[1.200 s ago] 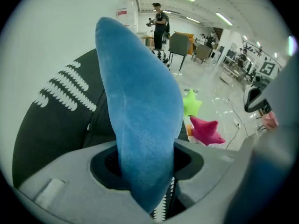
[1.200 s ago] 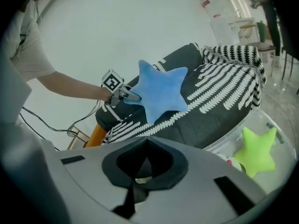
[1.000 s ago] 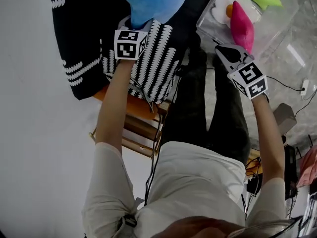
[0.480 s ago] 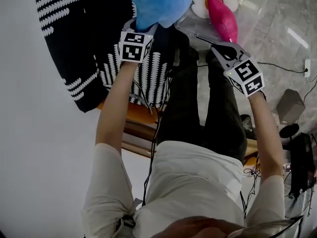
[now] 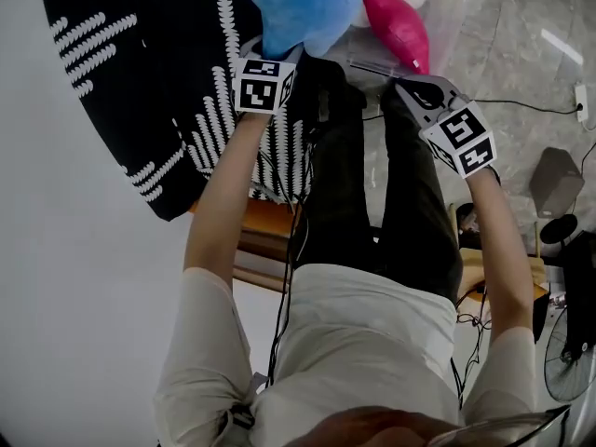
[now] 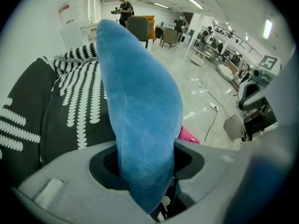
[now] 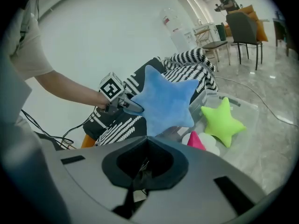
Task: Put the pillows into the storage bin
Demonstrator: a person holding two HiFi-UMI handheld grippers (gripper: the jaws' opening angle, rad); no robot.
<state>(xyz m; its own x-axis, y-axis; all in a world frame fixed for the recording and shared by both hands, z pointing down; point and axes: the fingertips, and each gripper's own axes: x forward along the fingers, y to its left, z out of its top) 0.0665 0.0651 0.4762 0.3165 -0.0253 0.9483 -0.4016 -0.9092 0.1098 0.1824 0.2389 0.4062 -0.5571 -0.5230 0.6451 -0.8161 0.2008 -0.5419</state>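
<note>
My left gripper (image 5: 270,49) is shut on one point of a blue star pillow (image 5: 303,7), which fills the space between its jaws in the left gripper view (image 6: 140,115). The pillow hangs over the near left edge of the clear storage bin (image 5: 447,17). Inside the bin lie a pink pillow (image 5: 396,26), a green star pillow (image 7: 223,121) and a white pillow (image 7: 212,146). My right gripper (image 5: 414,89) hovers at the bin's near edge, jaws closed together with nothing between them. The right gripper view shows the left gripper (image 7: 128,105) holding the blue star (image 7: 168,101).
A large black cushion with white markings (image 5: 140,91) lies left of the bin over a wooden and orange seat (image 5: 261,226). Cables (image 5: 521,105) and a power strip (image 5: 584,101) lie on the marble floor to the right. A fan (image 5: 568,343) stands lower right.
The left gripper has carried the blue star pillow to the right, from over the black cushion to the bin's edge. The right gripper has drawn closer to the bin.
</note>
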